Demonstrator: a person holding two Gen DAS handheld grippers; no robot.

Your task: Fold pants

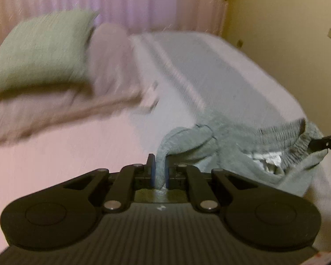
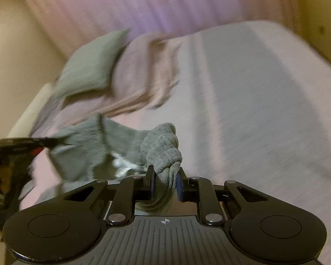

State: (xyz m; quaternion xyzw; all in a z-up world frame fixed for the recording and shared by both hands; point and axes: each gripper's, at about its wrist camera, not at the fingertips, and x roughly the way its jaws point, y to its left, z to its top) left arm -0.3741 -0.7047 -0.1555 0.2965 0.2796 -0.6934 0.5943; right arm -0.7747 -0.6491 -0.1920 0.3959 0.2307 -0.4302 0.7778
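Grey sweatpants point(image 1: 231, 145) hang between both grippers above a bed, waistband end toward me, with a white inner label showing. My left gripper point(image 1: 160, 170) is shut on a fold of the waistband, grey cloth pinched between its blue pads. The right gripper point(image 1: 315, 144) appears in the left wrist view at the far right edge, clamped on the waistband's other side. In the right wrist view the right gripper point(image 2: 165, 181) is shut on a bunched grey wad of the pants point(image 2: 163, 148), and the left gripper point(image 2: 42, 142) shows at the left, holding the other corner.
The bed point(image 1: 209, 70) carries a pale pink and grey sheet. A green pillow point(image 1: 42, 48) lies on a pink folded blanket point(image 1: 108, 61) at the far left. Pink curtains point(image 1: 121, 0) hang behind, and a yellow wall point(image 1: 286, 22) borders the right.
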